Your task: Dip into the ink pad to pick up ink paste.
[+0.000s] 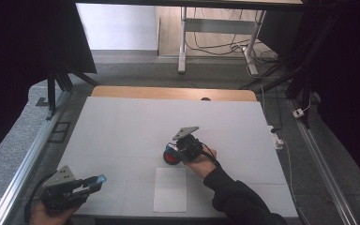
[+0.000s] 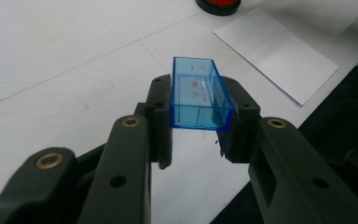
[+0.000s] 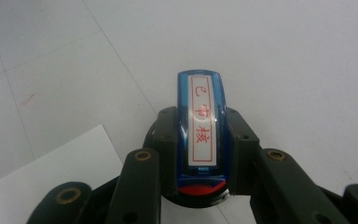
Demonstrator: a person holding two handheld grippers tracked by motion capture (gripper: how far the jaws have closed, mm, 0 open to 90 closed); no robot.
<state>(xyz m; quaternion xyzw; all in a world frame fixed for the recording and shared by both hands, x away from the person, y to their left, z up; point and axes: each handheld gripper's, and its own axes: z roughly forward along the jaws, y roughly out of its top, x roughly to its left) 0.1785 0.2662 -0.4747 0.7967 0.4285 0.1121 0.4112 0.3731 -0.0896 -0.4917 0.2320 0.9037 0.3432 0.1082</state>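
Gripping a clear blue plastic stamp cap (image 2: 199, 95), left claw (image 2: 198, 135); right claw (image 3: 200, 154) clamped on blue rectangular stamp (image 3: 200, 126) over round red ink pad (image 1: 171, 156).

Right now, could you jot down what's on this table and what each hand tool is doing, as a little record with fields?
Surface: white table
Left gripper: fingers shut on a clear blue stamp cap, held above the table
Right gripper: fingers shut on a blue stamp with red characters on its label
Under the stamp: red ink pad
Nearby: white sheet of paper, lying flat near the table's front edge
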